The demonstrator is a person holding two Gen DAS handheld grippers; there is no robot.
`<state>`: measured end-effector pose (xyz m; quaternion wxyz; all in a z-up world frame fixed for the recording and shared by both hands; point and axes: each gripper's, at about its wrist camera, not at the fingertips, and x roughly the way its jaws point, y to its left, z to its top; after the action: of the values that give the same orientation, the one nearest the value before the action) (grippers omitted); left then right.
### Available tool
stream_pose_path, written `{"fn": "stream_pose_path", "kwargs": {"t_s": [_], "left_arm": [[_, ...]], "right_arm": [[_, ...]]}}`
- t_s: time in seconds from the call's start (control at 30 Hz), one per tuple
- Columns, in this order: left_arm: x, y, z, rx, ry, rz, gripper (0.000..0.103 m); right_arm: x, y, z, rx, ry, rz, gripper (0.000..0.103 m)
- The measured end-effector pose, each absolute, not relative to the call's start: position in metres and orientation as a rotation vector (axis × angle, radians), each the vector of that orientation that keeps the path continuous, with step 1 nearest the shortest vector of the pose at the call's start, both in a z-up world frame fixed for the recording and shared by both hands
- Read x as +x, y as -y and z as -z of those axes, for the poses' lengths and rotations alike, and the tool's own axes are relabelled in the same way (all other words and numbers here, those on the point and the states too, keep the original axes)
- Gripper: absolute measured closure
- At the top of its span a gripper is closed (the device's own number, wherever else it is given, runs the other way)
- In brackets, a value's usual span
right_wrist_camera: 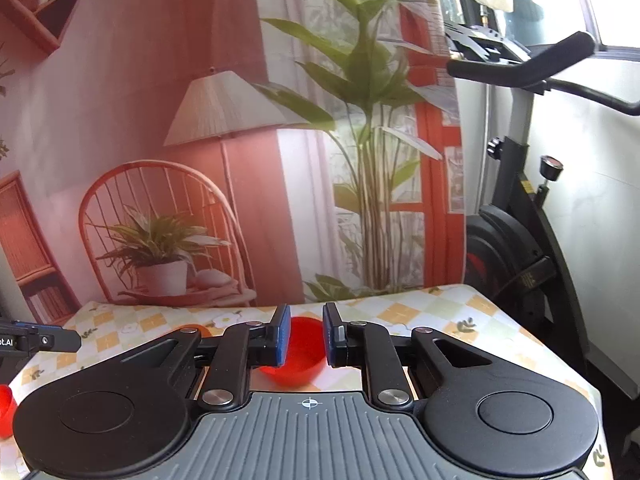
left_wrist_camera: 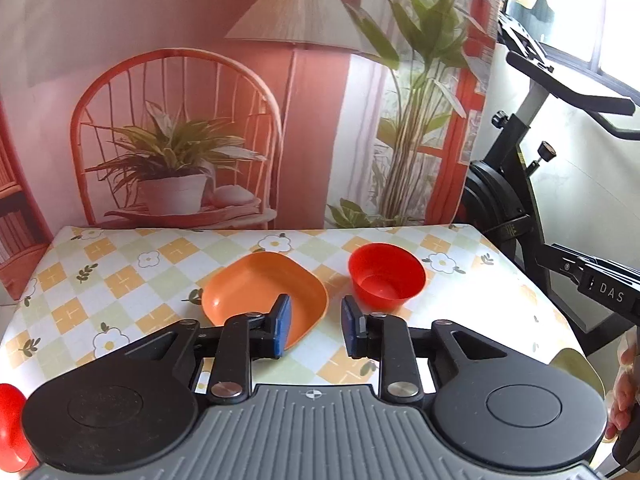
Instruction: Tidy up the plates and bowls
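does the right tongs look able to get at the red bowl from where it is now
Probably yes. The right tongs are open with the red bowl straight ahead between the pads, and nothing lies between; the orange plate sits off to the side.

daylight came in from the window point(left_wrist_camera: 616, 40) at upper right and blew out to white in both views. it left a washed-out glare patch on the bench point(left_wrist_camera: 460, 308) beside the red bowl point(left_wrist_camera: 386, 276). the printed backdrop point(left_wrist_camera: 160, 80) looked soft and hazy. fisheye distortion bent straight lines near the edges, and corners darkened.
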<state>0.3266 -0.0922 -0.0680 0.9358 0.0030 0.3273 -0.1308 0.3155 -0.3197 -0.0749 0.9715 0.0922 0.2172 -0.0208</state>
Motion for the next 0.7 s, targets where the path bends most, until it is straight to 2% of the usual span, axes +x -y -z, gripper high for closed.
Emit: {"fn": "stream_pose_path", "kwargs": {"t_s": [0.33, 0.47, 0.7], "left_arm": [[0.320, 0.170, 0.100, 0.067, -0.718, 0.439, 0.069], [0.319, 0.197, 0.113, 0.074, -0.735, 0.515, 0.062], [0.327, 0.240, 0.142, 0.053, -0.805, 0.612, 0.061]], "right_arm": [[0.254, 0.389, 0.108, 0.190, -0.447, 0.243, 0.087], [0.233, 0.421, 0.124, 0.211, -0.465, 0.353, 0.087], [0.199, 0.469, 0.162, 0.307, -0.531, 0.512, 0.087]]}}
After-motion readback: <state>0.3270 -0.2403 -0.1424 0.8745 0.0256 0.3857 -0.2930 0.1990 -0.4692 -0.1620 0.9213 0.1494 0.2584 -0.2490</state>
